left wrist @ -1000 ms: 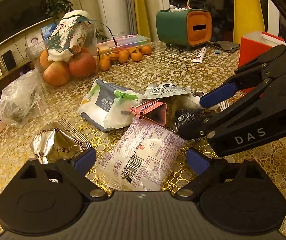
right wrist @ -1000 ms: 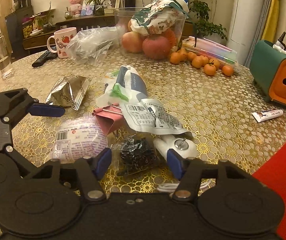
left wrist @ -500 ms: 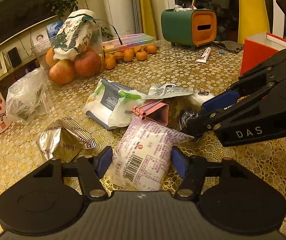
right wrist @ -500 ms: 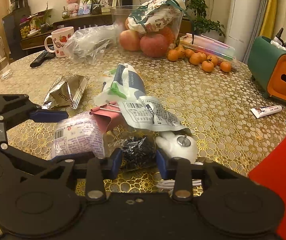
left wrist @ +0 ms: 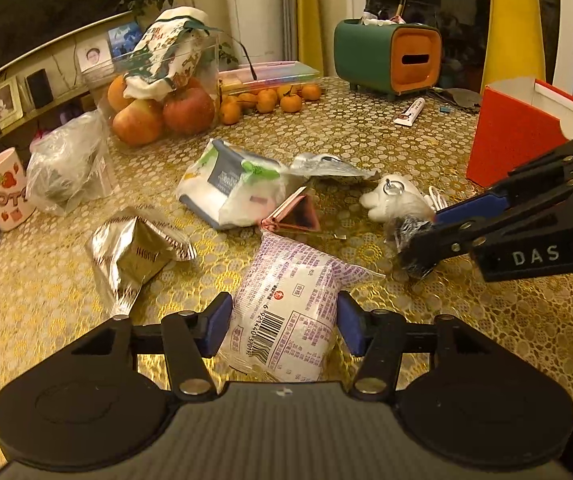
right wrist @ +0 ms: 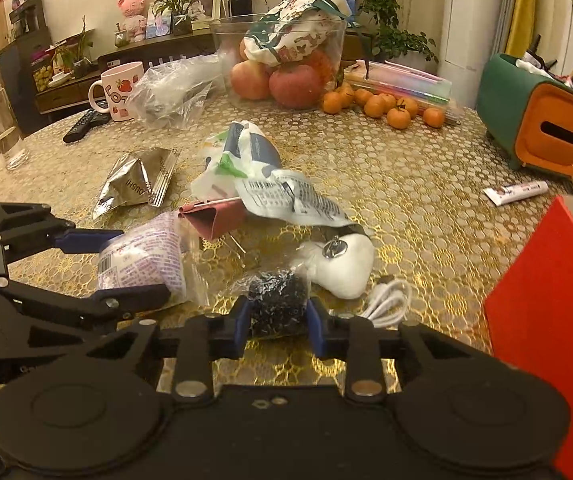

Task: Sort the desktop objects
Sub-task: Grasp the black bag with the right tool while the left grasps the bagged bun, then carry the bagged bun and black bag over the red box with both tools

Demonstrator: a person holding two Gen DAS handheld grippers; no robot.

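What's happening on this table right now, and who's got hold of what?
A person is working two handheld grippers over a cluttered gold tablecloth. The left gripper is closing on a purple-printed snack packet; the right gripper is closing on a small bag of dark bits. Both sit between the fingers. A red box stands nearby.

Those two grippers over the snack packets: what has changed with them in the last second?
The left gripper has closed its fingers onto the purple-printed snack packet, and the right gripper onto the small bag of black bits; both are closing further. The foil packet, pink binder clip and white plush toy lie unmoved.
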